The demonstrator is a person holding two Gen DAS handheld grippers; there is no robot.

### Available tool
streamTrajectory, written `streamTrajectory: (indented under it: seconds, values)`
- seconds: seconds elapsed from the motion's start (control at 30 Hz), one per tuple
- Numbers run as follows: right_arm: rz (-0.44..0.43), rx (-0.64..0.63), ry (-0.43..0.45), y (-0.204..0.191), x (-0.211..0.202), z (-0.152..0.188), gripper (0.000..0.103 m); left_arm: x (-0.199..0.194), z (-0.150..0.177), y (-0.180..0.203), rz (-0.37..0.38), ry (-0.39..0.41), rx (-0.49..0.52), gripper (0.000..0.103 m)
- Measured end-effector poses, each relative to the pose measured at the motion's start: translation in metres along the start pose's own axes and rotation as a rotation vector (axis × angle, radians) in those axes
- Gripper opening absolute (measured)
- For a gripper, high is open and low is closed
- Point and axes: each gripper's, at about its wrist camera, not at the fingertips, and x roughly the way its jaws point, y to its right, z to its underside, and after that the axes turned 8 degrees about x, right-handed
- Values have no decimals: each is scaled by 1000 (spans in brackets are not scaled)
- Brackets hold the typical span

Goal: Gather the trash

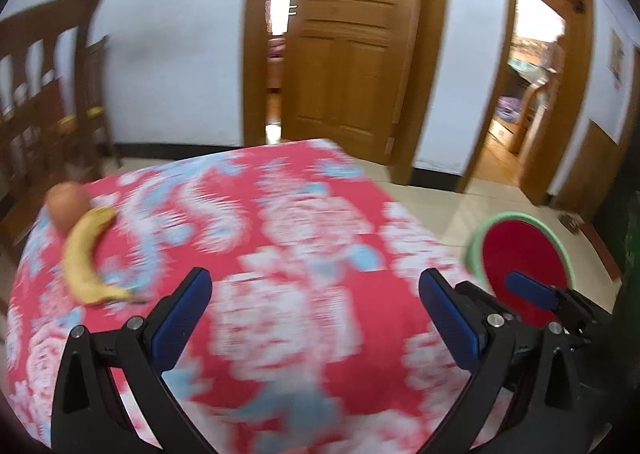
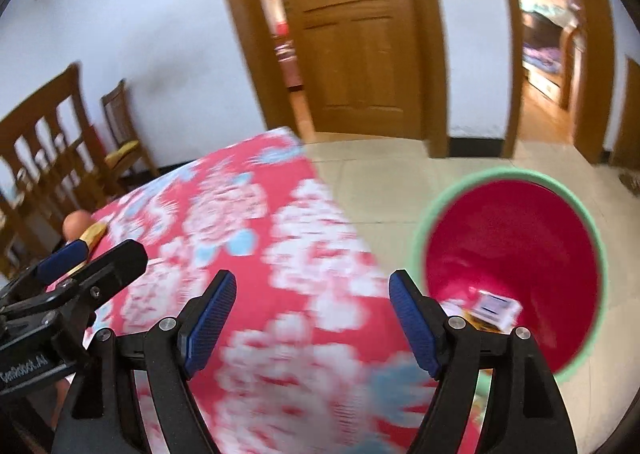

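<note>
Over the worktop (image 1: 280, 238), both tongs gaping wide and empty, left tongs (image 1: 316, 306), right tongs (image 2: 312, 314), banana (image 1: 90, 254) at the far left corner, red bin (image 2: 512, 274) on the floor holding scraps.

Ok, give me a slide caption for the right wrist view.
Open right gripper above the floral tablecloth, beside a green-rimmed red bin holding a small white box.

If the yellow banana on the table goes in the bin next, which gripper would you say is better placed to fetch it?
Probably the left gripper: open and empty, with the yellow banana just off its left side. The right gripper sits nearer the red bin with the green rim.
</note>
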Motion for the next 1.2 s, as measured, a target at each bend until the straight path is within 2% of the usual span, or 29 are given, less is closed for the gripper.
streamTrajectory:
  seconds: [0.17, 0.3, 0.43, 0.5, 0.57, 0.7, 0.8, 0.93, 1.2]
  values:
    - [-31, -79, -33, -58, 25, 5, 80, -6, 14, -55, -104, -24, -45, 101]
    - [-64, -79, 34, -85, 27, 4, 80, -11, 23, -81, -166, 23, -69, 101]
    - [-38, -155, 135, -105, 26, 10, 80, -6, 29, -84, -155, 67, -68, 101]
    - [-30, -186, 175, -110, 25, 16, 80, -3, 35, -83, -172, 82, -54, 101]
    - [-15, -185, 178, -110, 24, 16, 80, -1, 39, -82, -168, 80, -48, 101]
    - [-47, -168, 170, -105, 24, 15, 82, -3, 39, -85, -157, 89, -64, 102]
    - [-32, -191, 168, -110, 25, 17, 82, -8, 40, -88, -161, 109, -84, 102]
    - [9, -238, 207, -119, 20, 23, 83, -7, 41, -93, -144, 106, -109, 101]
    - [-10, -219, 185, -115, 23, 20, 83, -7, 41, -88, -155, 106, -84, 101]
